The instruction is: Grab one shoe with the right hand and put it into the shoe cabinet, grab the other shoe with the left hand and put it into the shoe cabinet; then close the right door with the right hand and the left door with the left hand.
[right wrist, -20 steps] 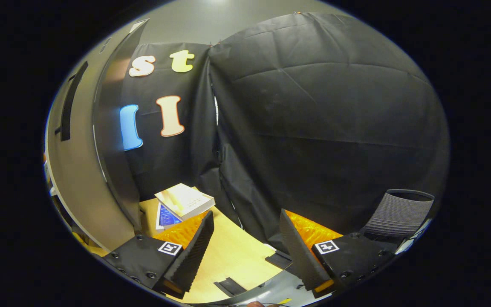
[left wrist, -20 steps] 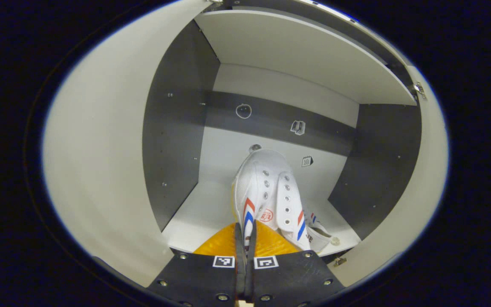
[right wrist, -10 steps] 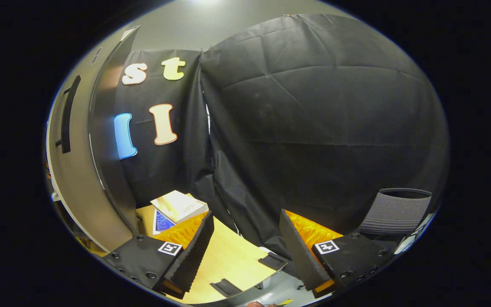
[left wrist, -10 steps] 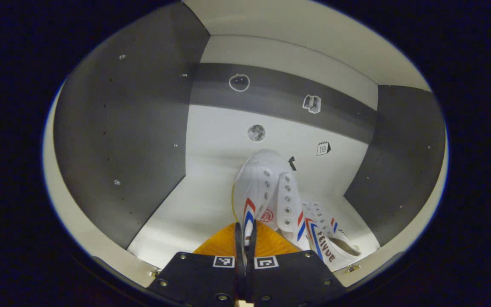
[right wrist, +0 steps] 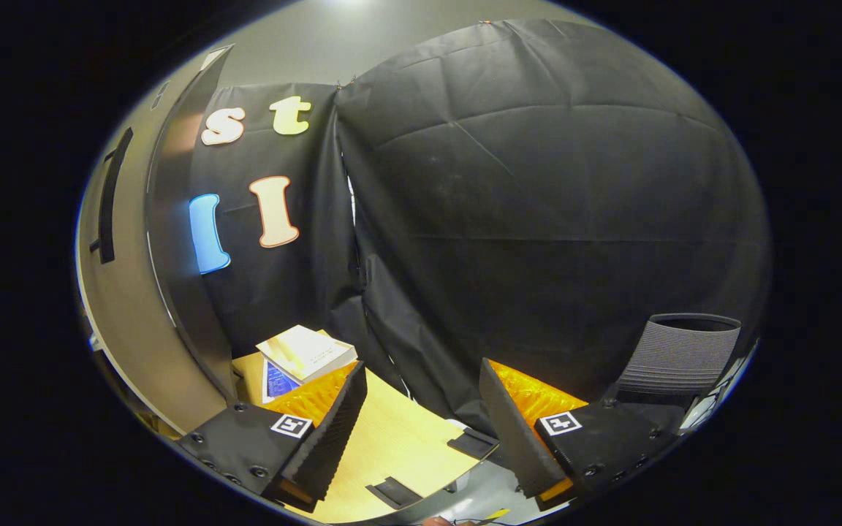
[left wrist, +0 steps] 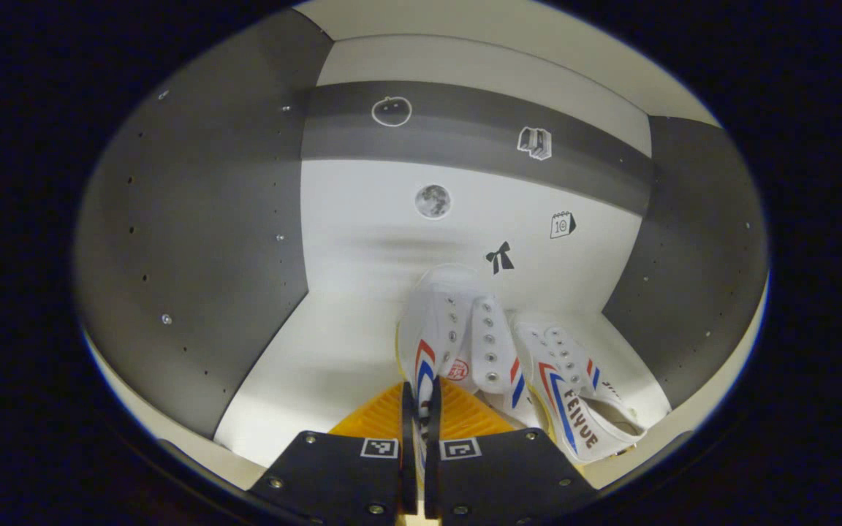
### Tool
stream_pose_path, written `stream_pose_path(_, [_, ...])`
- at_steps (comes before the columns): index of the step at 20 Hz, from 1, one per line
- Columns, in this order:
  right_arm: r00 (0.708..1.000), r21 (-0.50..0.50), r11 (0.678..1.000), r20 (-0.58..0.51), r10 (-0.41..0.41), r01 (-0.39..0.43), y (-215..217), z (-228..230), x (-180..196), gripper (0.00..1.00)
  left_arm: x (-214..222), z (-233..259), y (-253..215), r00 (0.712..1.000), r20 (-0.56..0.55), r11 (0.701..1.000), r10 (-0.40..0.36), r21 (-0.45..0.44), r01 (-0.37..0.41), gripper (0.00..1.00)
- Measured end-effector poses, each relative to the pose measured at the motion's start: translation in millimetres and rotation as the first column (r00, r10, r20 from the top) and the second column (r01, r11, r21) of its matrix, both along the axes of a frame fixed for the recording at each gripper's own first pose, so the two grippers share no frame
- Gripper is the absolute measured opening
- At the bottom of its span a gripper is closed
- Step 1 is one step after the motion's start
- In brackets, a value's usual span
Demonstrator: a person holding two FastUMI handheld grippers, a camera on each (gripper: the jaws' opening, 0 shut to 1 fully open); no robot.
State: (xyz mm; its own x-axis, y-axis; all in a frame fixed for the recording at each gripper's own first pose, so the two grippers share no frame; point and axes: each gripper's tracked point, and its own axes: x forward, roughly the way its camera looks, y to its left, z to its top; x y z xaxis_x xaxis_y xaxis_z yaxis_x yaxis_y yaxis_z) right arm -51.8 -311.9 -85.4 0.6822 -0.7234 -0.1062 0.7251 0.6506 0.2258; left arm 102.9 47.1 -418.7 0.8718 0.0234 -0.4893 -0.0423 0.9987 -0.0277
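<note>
holding a white shoe (left wrist: 457, 332) by its heel end, my left gripper (left wrist: 417, 438) has its two fingers pressed nearly together on the edge of the shoe, with just a thin slit between them. the shoe carries red and blue stripes on its side and rows of metal eyelets, and its toe points toward the back panel of the shoe cabinet (left wrist: 194, 241). whether its sole already touches the pale floor of the cabinet i cannot tell. the other shoe (left wrist: 574, 394) lies just beside it on the right, on the cabinet floor, its opening facing up and its side stripes showing; the two shoes seem to touch along their sides. small stickers sit on the back panel, a moon (left wrist: 433, 201), a bow (left wrist: 499, 257) and a calendar (left wrist: 562, 225) among them.

my right gripper (right wrist: 421, 424) is spread wide with nothing between the fingers. it hangs over a wooden table (right wrist: 399, 446), near the open cabinet door (right wrist: 136, 292) with its dark handle. a book (right wrist: 308, 351) lies on the table beyond the fingers, and a dark ribbed bin (right wrist: 677, 358) stands off to the right.
</note>
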Motion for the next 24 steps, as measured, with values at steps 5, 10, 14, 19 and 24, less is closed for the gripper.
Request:
stream_pose_path(5, [0.999,0.004,1.000,-0.025,0.022,-0.022,4,-5,3,0.97,7,33,2,0.993,0.115,0.995,-0.038,0.094,0.027,0.17])
stream_pose_path(10, [0.999,-0.005,0.999,-0.020,0.040,-0.040,6,4,6,0.97,-22,82,-20,0.967,0.216,0.965,-0.138,0.250,0.082,0.75])
stream_pose_path(14, [0.998,-0.021,0.998,-0.003,0.060,-0.060,4,23,9,0.97,-74,98,-37,0.948,0.282,0.970,-0.148,0.227,0.084,0.95])
stream_pose_path(19, [0.991,-0.049,0.990,0.012,0.135,-0.134,11,49,35,0.97,-137,149,-56,0.881,0.427,0.967,-0.203,0.227,0.113,0.94])
stream_pose_path(24, [0.969,-0.101,0.965,0.026,0.245,-0.241,31,86,72,0.98,-189,187,-52,0.850,0.490,0.973,-0.196,0.207,0.105,0.94])
